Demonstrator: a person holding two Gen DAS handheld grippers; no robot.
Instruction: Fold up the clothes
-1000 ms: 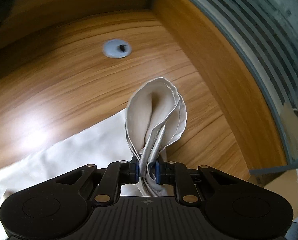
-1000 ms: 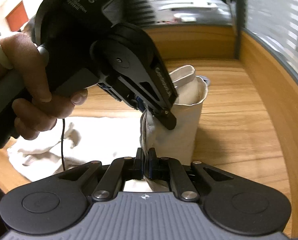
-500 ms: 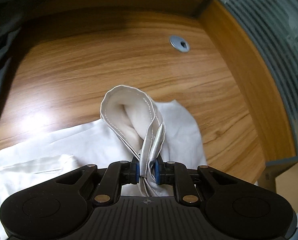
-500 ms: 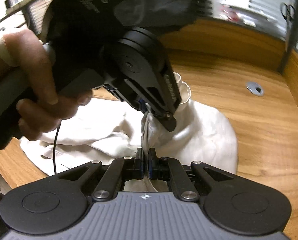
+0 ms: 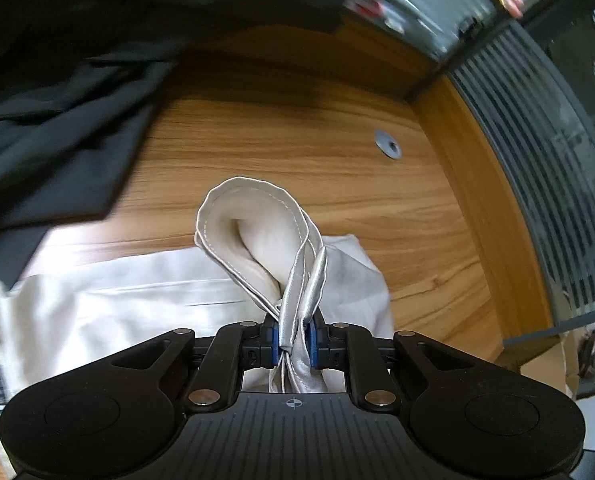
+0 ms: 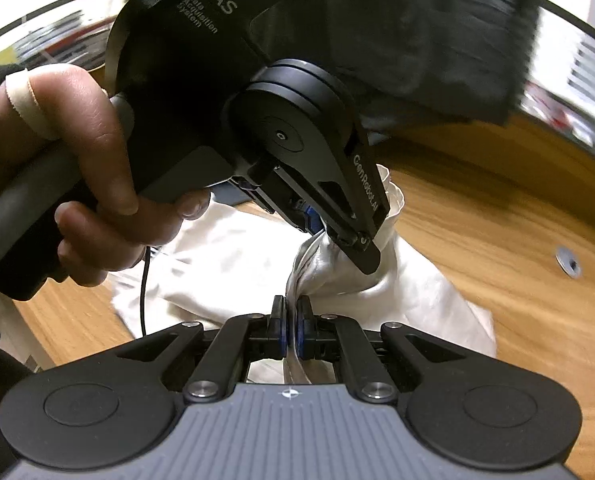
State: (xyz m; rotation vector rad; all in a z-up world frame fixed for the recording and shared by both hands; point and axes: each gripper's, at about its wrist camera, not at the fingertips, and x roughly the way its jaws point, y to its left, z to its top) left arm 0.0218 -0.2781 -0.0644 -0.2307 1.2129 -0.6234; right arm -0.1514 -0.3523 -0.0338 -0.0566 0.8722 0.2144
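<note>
A white garment [image 5: 109,304] lies spread on the wooden desk [image 5: 297,136]. My left gripper [image 5: 293,340] is shut on a bunched, stitched hem of it [image 5: 253,224] that loops up in front of the fingers. My right gripper [image 6: 291,326] is shut on a thin fold of the same garment [image 6: 397,292]. In the right wrist view the left gripper [image 6: 337,232] is held just above and ahead, its fingers pinching the cloth close to mine. The rest of the garment trails left on the desk.
A dark garment [image 5: 57,120] lies at the back left of the desk and shows blurred in the right wrist view [image 6: 437,40]. A grey cable grommet [image 5: 388,149] sits in the desk at back right. A wooden wall with a glass partition [image 5: 537,152] bounds the right side.
Both grippers have swung left with the white garment held, away from the right wall. The dark garment has come into view and the grommet has shifted to the right.
</note>
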